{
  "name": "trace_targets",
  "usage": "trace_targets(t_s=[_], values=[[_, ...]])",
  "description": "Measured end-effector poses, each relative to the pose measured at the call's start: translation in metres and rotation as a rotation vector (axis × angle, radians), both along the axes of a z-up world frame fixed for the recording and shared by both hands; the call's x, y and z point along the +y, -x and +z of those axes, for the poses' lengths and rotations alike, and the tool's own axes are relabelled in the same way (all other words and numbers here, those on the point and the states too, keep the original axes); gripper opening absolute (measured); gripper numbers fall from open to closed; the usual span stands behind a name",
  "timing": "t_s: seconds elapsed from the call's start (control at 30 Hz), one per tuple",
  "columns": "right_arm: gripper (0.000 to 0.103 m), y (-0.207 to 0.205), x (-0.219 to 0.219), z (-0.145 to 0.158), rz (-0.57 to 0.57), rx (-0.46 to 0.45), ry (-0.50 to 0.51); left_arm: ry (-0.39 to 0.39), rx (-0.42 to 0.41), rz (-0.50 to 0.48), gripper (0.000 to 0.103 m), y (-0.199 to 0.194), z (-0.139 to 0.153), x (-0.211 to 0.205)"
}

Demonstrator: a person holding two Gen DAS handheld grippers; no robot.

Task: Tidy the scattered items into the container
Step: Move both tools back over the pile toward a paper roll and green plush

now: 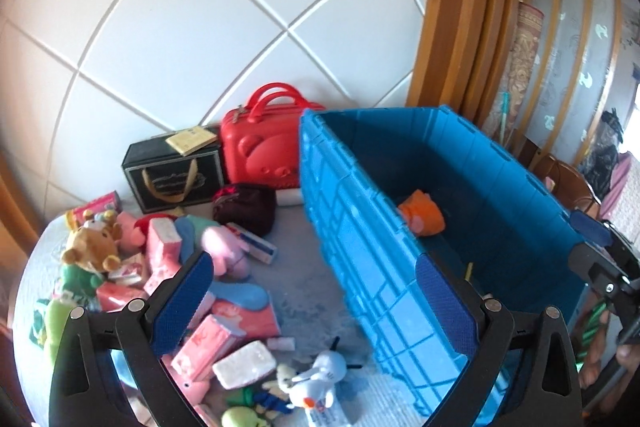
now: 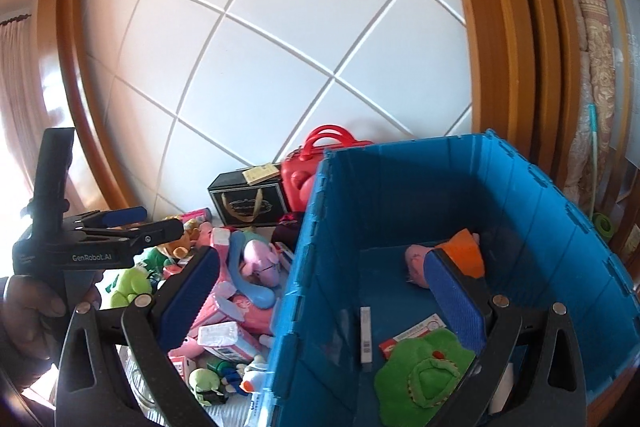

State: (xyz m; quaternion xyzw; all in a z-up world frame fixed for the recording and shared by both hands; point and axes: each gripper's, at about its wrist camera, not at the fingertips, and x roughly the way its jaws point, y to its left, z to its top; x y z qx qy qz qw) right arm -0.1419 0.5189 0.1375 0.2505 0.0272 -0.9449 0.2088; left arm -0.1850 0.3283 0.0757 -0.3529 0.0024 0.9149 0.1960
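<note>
Two grippers are up over a grey-blue bedspread (image 1: 304, 267), both with their blue-padded fingers spread wide and nothing between them. In the left wrist view the left gripper (image 1: 316, 291) fills the bottom of the frame, straddling the near wall of the blue plastic crate (image 1: 360, 235), which runs from the centre to the right edge. The right gripper (image 2: 324, 291), seen in the right wrist view, likewise spans the crate's left wall, one pad outside over the pile and one pad inside.

Inside the crate, the right wrist view shows an orange and pink plush toy (image 2: 452, 255) near the far wall at centre right, a green plush (image 2: 424, 375) at the lower centre, a red and white card (image 2: 412, 335) just above it, and a slim white stick-shaped item (image 2: 365, 335) lying to their left.

Scattered items sit left of the crate in the lower left of the left wrist view: a brown teddy bear (image 1: 90, 247), a pink plush (image 1: 228, 251), pink tissue packs (image 1: 162, 247), a white wrapped pack (image 1: 245, 363), a white snowman toy (image 1: 320, 379) at bottom centre, and a blue slipper-shaped piece (image 1: 244, 295). Behind the pile, against the white quilted headboard (image 1: 200, 27), stand a black gift box (image 1: 176, 175) with a yellow booklet (image 1: 192, 139) on top, a red toy suitcase (image 1: 264, 151) touching the crate's corner, and a dark maroon pouch (image 1: 246, 209) in front.

At the left edge of the right wrist view, a hand (image 2: 36, 307) grips the other tool's handle.
</note>
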Motion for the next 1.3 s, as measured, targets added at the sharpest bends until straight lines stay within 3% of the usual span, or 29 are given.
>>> trace_targets(t_s=[0.23,0.57,1.0,1.3], values=[[0.103,-0.006,-0.071,-0.019,0.135,-0.043,-0.019,0.057,-0.066,0.139,0.103,-0.008,-0.041,-0.098],[0.103,-0.018,-0.157,-0.056,0.216,-0.109,-0.077,0.095,-0.173,0.317,0.103,-0.015,-0.100,-0.226],[0.103,-0.033,-0.230,-0.142,0.250,-0.268,-0.179,0.143,-0.254,0.332,0.103,-0.025,-0.166,-0.299],[0.103,-0.048,-0.261,-0.192,0.247,-0.375,-0.252,0.171,-0.371,0.267,0.103,-0.036,-0.256,-0.329]])
